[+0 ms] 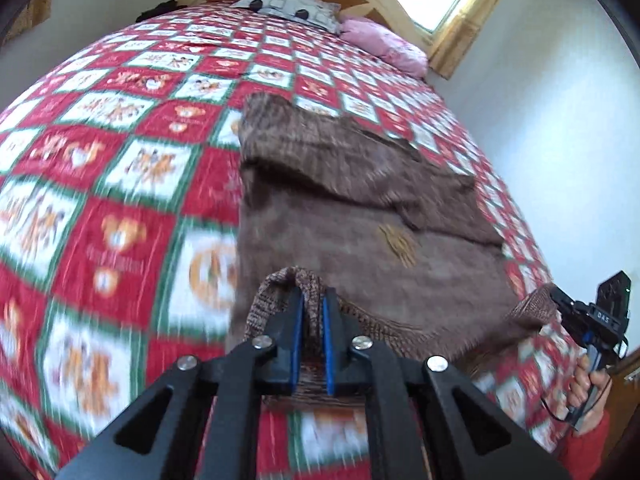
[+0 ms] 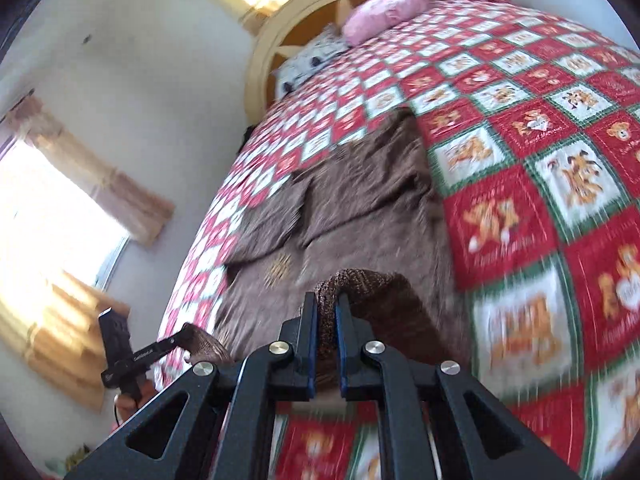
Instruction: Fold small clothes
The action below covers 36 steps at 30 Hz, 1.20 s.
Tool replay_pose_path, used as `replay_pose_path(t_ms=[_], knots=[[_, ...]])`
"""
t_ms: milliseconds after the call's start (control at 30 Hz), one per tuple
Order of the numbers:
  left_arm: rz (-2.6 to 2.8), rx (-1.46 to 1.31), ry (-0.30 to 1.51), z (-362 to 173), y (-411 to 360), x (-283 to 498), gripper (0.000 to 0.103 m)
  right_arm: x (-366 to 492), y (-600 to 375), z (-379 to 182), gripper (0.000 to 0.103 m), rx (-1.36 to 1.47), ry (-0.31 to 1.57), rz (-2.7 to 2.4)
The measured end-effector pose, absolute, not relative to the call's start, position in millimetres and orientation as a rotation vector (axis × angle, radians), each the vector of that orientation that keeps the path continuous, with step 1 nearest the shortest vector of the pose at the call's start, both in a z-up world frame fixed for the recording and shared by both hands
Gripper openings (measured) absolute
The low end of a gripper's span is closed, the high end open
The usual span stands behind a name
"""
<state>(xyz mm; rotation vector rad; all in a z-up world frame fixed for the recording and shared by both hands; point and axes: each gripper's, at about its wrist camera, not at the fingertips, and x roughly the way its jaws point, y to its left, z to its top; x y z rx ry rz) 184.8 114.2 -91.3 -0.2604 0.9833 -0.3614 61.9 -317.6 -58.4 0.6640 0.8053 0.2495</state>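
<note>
Nearest the lens in each wrist view, a ribbed hem corner of the brown knitted sweater [image 1: 360, 200] is seen bunched between blue-padded fingers. The left gripper [image 1: 313, 304] is clamped on one bottom corner; the right gripper [image 2: 326, 308] is clamped on the other. Each gripper is also visible in the opposite view, at the frame edge, with knit trapped at its tip.

The sweater is spread on the red, white and green teddy-bear quilt [image 1: 120, 200] of the bed, hem toward the cameras and upper part toward the headboard [image 1: 384, 4]. The hem edge is lifted off the quilt at both held corners; the rest lies flat, with a sleeve folded across the body.

Handling is judged as follows. The knit is soft, limp and moderately light; no shape is held where it is unsupported, so sagging between the two grips is to be expected. The ribbed hem is thicker and less likely to slip from the pads. Grips at the two hem corners are judged suitable for carrying the lower edge toward the collar.

Counts:
- One bed, one quilt.
- One sweater.
- Two pillows: one grey-patterned [image 1: 292, 8], one pink [image 1: 380, 42].
- Two grippers.
</note>
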Motion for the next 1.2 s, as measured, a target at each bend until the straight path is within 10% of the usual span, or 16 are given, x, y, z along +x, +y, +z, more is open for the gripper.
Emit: replay_pose_path(t_ms=[233,400,467,567,1200], knots=[[-0.329,-0.21,1.02,-108.4,117.9,229.5,0.019,116.9,-330.5,-98.3,0.009,0.656,0.847,0.143],[-0.373,-0.195,0.891,-89.1,147.0,212.4,0.067,122.1,-338.8,-111.6,0.011,0.709,0.848,0.139],[-0.383,-0.122,0.838,-84.0,148.5,203.8,0.067,113.7,-336.8,-103.5,0.025,0.682,0.801,0.157],[-0.44,-0.016,0.796,-83.0,141.6,194.1,0.067,94.8,-332.2,-89.9,0.073,0.612,0.72,0.145],[-0.572,-0.011,0.903,-129.3,96.0,234.8,0.049,60.5,-292.5,-67.3,0.073,0.287,0.622,0.061]])
